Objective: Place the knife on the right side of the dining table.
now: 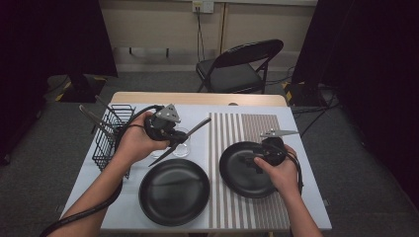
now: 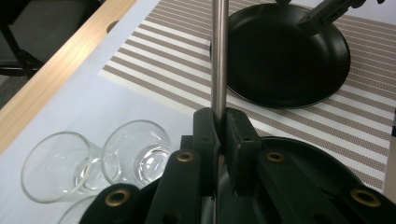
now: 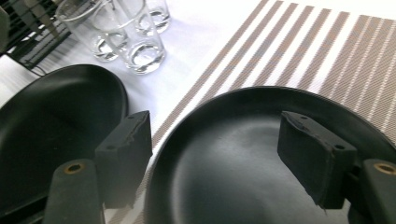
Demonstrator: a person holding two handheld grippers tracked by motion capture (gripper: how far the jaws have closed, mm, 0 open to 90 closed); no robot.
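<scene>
The left hand-held gripper has its jaws pressed together on a slim metal utensil, pinching it partway along the handle; it hangs above the tabletop between the wire rack at the left and the striped placemat; the right hand-held gripper stands spread wide with nothing between its pads, hovering over the far-right black plate, which lies on the placemat; the near-left black plate lies on the bare tabletop beside the mat

Judging by how things lie, the setting is partly made: one plate is on the mat, the utensil is out of the rack and in the air but not yet laid down, and the second plate and the glasses have no mat of their own; more utensils seem to wait in the rack, though their kind is hard to tell

The left gripper view shows the pinch itself, the steel shaft rising upright from between the closed pads, and two clear glasses standing close together near the tabletop's wooden edge; the right gripper view shows the wide gap between the pads above the plate's rim; the high view alone gives the whole layout, the rack included
</scene>
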